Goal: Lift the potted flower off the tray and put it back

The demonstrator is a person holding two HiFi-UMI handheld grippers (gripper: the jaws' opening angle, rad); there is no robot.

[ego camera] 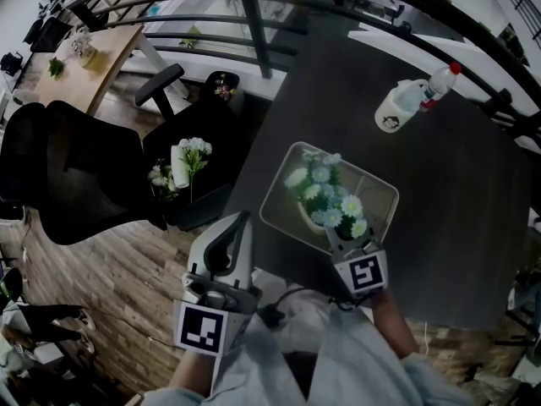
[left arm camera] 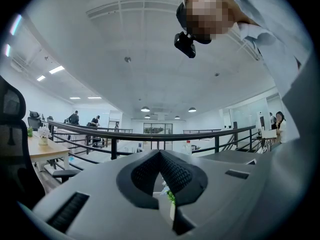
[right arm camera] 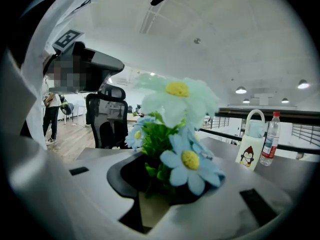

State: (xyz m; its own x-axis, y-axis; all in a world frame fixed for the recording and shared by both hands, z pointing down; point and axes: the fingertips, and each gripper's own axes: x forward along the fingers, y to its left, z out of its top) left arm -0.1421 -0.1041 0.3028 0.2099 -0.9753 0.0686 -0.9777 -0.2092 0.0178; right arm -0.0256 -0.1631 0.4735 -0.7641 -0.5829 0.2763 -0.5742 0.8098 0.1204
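Dark bench [ego camera: 456, 227] fills the right of the head view, with wood floor and a black office chair [ego camera: 76, 176] beyond its left edge. Farthest left, the left tool [ego camera: 239, 218] hangs by the bench's near-left corner. Its jaws are pressed together on nothing, and the tray [ego camera: 380, 193] lies ahead and to its right, well apart from it.

The potted flower [ego camera: 325, 197] stands upright over the tray's middle, its stem axis running straight up. It sits directly ahead of the right tool [ego camera: 338, 235], which comes in from the near side and pinches the pale pot between its jaws, the blooms rising just above them. Whether the pot's base touches the tray floor I cannot tell.

The right hand is plainly the nearer one, so the coming move is likely a straight vertical one over the tray. A penguin mug [ego camera: 397, 108] stands well beyond, to the right.
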